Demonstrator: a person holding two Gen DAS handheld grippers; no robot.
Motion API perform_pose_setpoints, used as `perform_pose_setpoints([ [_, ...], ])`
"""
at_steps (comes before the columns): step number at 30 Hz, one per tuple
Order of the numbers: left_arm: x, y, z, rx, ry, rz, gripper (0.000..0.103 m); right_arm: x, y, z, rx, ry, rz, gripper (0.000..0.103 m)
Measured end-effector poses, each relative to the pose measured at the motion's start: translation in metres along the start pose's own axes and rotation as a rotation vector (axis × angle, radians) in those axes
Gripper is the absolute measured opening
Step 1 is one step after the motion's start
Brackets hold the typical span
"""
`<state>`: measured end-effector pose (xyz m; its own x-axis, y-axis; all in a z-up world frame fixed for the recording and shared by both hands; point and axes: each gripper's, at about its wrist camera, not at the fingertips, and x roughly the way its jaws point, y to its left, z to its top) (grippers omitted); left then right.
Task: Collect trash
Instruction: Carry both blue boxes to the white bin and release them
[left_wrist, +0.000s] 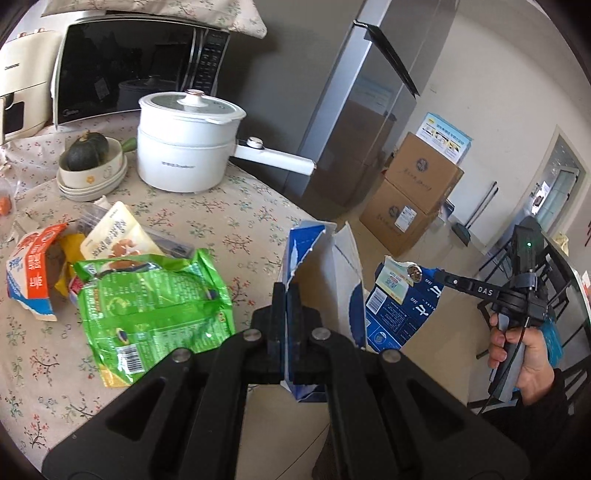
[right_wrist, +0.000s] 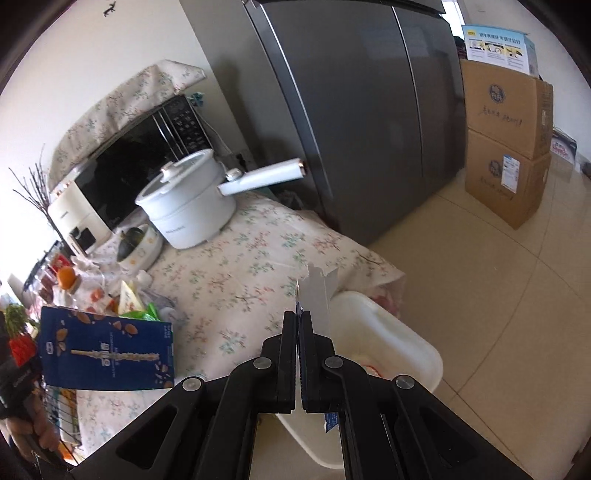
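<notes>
Left to right on the floral table (left_wrist: 240, 221): torn orange carton (left_wrist: 31, 273), green bag (left_wrist: 155, 314), white pot (left_wrist: 184, 144) behind. Left gripper (left_wrist: 287, 295) is clamped on a torn blue-white carton piece (left_wrist: 317, 266) at the table edge; right gripper (right_wrist: 297, 321), in a hand (left_wrist: 524, 354), pinches another blue carton scrap (left_wrist: 399, 310). That scrap is held above a white bin (right_wrist: 391, 343) beside the table.
</notes>
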<state>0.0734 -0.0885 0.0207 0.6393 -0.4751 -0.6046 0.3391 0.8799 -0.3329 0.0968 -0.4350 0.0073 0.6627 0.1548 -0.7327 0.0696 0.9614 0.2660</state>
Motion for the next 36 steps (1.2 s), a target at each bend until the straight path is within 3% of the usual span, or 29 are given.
perform_pose_setpoints([
  [4,0.023,-0.025,-0.011,0.044,0.04,-0.035,0.001,0.021,-0.018,-0.014,0.014,0.075,-0.037,0.002],
  [10,0.055,-0.058,-0.023,0.101,0.082,-0.07,0.001,0.034,-0.031,-0.022,0.061,0.115,-0.013,0.004],
  [12,0.063,-0.065,-0.025,0.115,0.094,-0.077,0.001,0.037,-0.035,-0.022,0.084,0.127,-0.01,0.012],
  [14,0.072,-0.071,-0.027,0.124,0.103,-0.081,0.001,0.036,-0.038,-0.023,0.093,0.131,-0.016,0.03],
  [17,0.084,-0.078,-0.028,0.135,0.111,-0.082,0.001,0.031,-0.041,-0.025,0.099,0.127,-0.035,0.046],
  [22,0.109,-0.09,-0.032,0.16,0.126,-0.071,0.001,0.026,-0.048,-0.029,0.106,0.135,-0.069,0.054],
  [31,0.136,-0.1,-0.044,0.205,0.15,-0.049,0.001,0.018,-0.062,-0.033,0.114,0.133,-0.105,0.057],
  [32,0.136,-0.101,-0.044,0.214,0.145,-0.04,0.003,0.017,-0.063,-0.033,0.115,0.132,-0.108,0.058],
  [33,0.137,-0.102,-0.044,0.225,0.148,-0.031,0.016,0.017,-0.064,-0.033,0.116,0.132,-0.11,0.059],
  [34,0.139,-0.102,-0.044,0.233,0.151,-0.021,0.039,0.016,-0.064,-0.033,0.118,0.132,-0.111,0.061],
  [36,0.136,-0.101,-0.045,0.237,0.136,0.008,0.067,0.015,-0.064,-0.032,0.12,0.13,-0.115,0.064],
])
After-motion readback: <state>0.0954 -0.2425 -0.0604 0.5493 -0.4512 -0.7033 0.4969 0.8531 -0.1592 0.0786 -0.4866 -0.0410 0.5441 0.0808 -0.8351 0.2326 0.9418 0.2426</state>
